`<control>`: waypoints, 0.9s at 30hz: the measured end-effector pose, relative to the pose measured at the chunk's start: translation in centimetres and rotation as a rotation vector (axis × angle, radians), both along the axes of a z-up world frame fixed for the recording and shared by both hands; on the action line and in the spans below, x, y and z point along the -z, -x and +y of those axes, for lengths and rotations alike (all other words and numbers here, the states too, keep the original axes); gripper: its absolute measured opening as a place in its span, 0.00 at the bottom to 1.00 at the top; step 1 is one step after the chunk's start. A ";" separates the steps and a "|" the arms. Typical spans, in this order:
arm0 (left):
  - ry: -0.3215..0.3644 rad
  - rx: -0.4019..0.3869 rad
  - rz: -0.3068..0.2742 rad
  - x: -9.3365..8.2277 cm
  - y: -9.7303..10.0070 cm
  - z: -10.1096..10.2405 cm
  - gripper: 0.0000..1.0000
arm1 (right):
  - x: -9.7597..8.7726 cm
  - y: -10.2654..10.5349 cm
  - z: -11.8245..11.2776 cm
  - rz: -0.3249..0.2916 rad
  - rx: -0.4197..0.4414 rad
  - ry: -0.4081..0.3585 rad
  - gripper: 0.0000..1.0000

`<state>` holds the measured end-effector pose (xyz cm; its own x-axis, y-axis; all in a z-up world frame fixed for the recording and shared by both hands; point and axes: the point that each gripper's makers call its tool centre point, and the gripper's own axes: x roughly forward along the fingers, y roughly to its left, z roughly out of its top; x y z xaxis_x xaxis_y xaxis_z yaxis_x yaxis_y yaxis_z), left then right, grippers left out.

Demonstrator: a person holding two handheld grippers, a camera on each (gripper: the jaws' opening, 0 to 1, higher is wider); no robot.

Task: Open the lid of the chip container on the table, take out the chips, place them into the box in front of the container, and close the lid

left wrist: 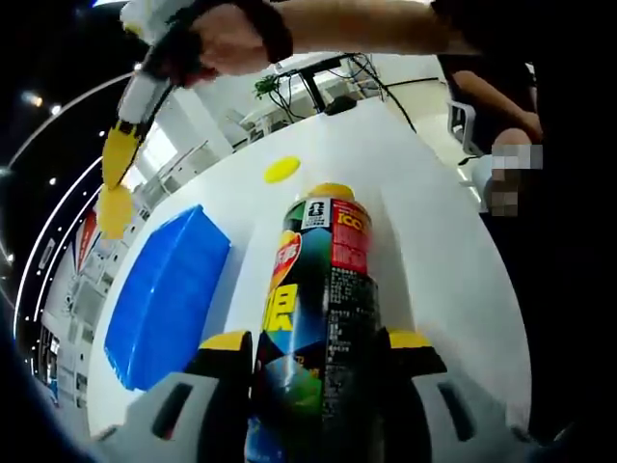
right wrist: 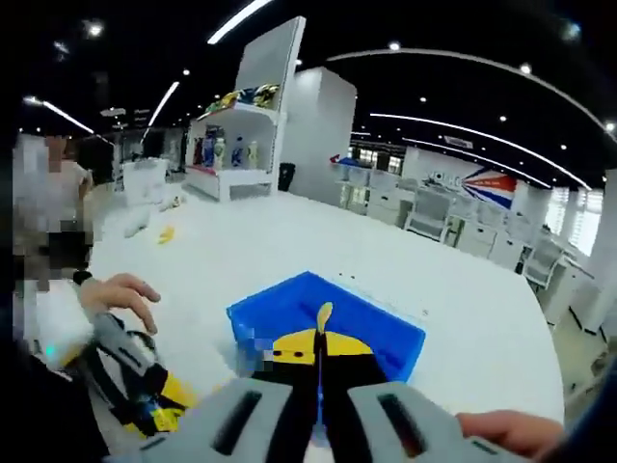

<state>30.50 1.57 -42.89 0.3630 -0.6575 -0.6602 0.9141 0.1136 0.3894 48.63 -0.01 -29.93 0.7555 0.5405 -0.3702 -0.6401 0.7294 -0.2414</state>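
Observation:
The chip container (left wrist: 323, 299), a dark tube with red and green print, stands on the white table (left wrist: 424, 241) with my left gripper (left wrist: 323, 340) shut on its body. Its top (left wrist: 331, 190) shows yellow and carries no lid. The yellow lid (left wrist: 281, 170) lies on the table beyond it, also seen as a small yellow lid (right wrist: 166, 233). The blue box (left wrist: 164, 289) sits left of the container. My right gripper (left wrist: 118, 159) hangs above that box, shut on a yellow chip (left wrist: 114, 210). In its own view the right gripper (right wrist: 318, 342) pinches the chip (right wrist: 324, 315) over the blue box (right wrist: 386, 333).
A person's hand (right wrist: 120, 291) holds the left gripper (right wrist: 145, 391) at the lower left. Another person (left wrist: 501, 125) stands at the table's far side. White shelves (right wrist: 231, 145) and chairs (right wrist: 429, 217) stand beyond the table.

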 end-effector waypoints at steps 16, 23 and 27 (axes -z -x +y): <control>0.007 0.003 -0.002 -0.1 -0.1 -0.1 0.54 | 9.7 -8.0 3.1 -0.033 -0.211 0.498 0.00; 0.019 0.007 -0.013 -0.2 -0.1 -0.3 0.54 | 9.5 -8.1 3.3 -0.083 -0.266 0.520 0.00; 0.018 0.008 -0.012 -0.3 -0.3 -0.4 0.54 | 9.8 -7.6 3.4 -0.133 -0.294 0.578 0.00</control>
<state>30.76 1.19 -42.62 0.3655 -0.6726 -0.6435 0.9102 0.1135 0.3983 56.23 3.42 -39.72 0.6658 0.4738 -0.5763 -0.7307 0.2582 -0.6320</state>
